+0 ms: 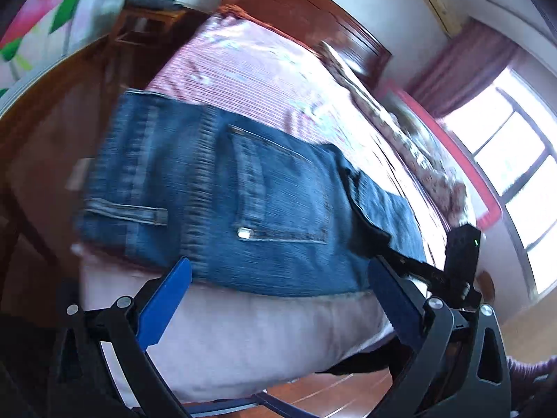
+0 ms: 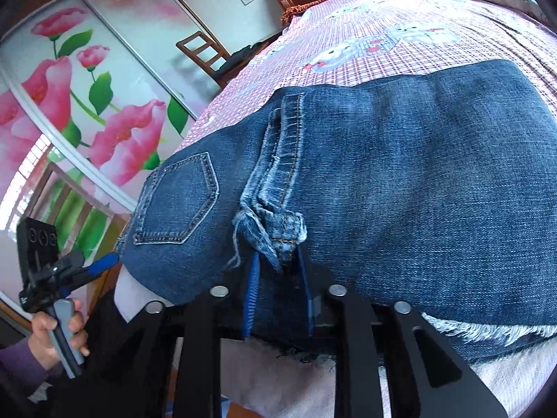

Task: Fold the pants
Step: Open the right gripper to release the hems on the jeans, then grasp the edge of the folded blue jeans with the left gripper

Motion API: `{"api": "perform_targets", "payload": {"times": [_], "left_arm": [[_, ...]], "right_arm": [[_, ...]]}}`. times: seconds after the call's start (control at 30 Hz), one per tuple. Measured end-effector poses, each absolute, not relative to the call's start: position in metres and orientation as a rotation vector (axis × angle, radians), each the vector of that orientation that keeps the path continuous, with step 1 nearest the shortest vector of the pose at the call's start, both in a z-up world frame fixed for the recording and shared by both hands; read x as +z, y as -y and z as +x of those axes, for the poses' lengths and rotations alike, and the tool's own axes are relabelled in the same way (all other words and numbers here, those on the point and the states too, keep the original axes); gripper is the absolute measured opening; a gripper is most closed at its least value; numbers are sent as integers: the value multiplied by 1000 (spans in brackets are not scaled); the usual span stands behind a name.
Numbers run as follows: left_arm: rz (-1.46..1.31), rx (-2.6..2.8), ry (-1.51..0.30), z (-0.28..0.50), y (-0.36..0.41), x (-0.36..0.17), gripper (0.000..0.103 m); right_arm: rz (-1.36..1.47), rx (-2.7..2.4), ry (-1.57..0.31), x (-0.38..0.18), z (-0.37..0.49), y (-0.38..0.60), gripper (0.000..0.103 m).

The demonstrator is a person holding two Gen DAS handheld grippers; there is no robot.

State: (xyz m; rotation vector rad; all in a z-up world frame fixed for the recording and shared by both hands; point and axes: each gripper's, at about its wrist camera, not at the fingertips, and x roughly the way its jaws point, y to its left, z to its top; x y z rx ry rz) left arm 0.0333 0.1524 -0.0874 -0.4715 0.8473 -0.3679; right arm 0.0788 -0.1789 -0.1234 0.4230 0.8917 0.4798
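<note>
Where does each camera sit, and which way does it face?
Left wrist: on the left tongs, open, facing the jeans on the bed; right tongs at the edge.
Right wrist: on the right tongs, pinching the jeans' hem; left hand and left tongs show.
Shared: jeans, bed.

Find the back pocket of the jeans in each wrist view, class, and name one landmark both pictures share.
Left wrist view: the back pocket sits at the centre, ahead of the open left gripper.
Right wrist view: the back pocket lies left of centre.
Shared landmark: the pink checked bedspread beyond the jeans.
</note>
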Motion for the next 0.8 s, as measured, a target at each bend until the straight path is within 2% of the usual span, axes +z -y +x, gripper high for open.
{"api": "perform_targets", "payload": {"times": [0.03,0.07,0.1,0.17,0.23,0.33,0.57,0.8], "left_arm": [[-501,-305,-820,30,-171,-87,101],[-539,-255,-787,28,-188,-86,101],[-567,-209,-762,27,-204,-86,101],[-521,-97,-729,28,-222,-82,101],[-431,-15,-737,37,-229,-80,101],[-474,-45,-807,60,-239,-88,101],[-824,-261,-957,104,-251,-142,101],[-1008,-297,-929,97,-251,-164,99]], "right_arm": [[432,529,-871,-121,78,174,78],[414,581,-850,-119,77,165,91],[346,602,-852,-115,74,152,100],[135,546,-875,-111,73,123,100],[49,518,-870,-110,73,111,100],[138,503,-858,-108,75,116,100],[307,508,-862,-94,69,135,100],[374,509,-862,-82,63,143,100]]}}
